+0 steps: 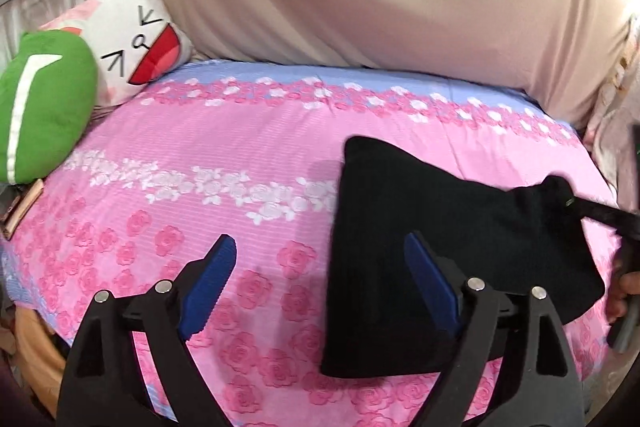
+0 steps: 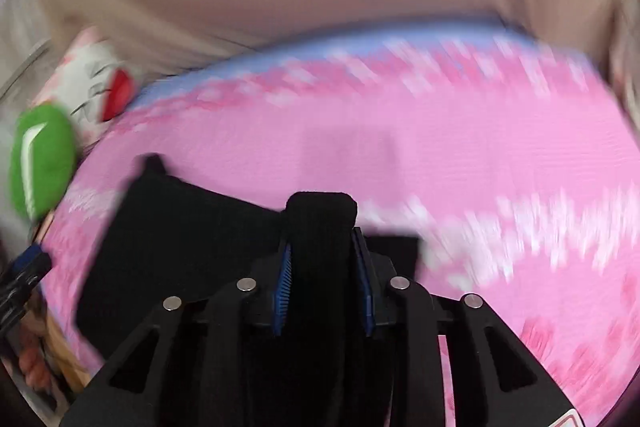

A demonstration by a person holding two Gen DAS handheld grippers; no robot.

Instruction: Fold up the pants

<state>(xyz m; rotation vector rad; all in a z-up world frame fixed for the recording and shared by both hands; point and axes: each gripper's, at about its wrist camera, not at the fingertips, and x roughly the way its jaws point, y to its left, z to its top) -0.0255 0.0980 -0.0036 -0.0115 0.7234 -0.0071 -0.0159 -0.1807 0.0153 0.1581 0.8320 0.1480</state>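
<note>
A: While my right gripper point(image 2: 323, 287) clamps a bunched fold of the black knit pants point(image 1: 448, 227) on the pink floral bed point(image 1: 240, 139), where's my left?

B: My left gripper point(image 1: 320, 291) gapes empty; the pants lie to its right.

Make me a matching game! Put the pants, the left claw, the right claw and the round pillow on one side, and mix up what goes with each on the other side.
Things:
1. pants
2. left claw
3. right claw
4. round pillow

Matches:
A. green with a white stripe
B. wide open, nothing in it
C. black, lying on the pink flowery bedsheet
D. pinching a fold of black cloth

Pairs: 1-C, 2-B, 3-D, 4-A
</note>
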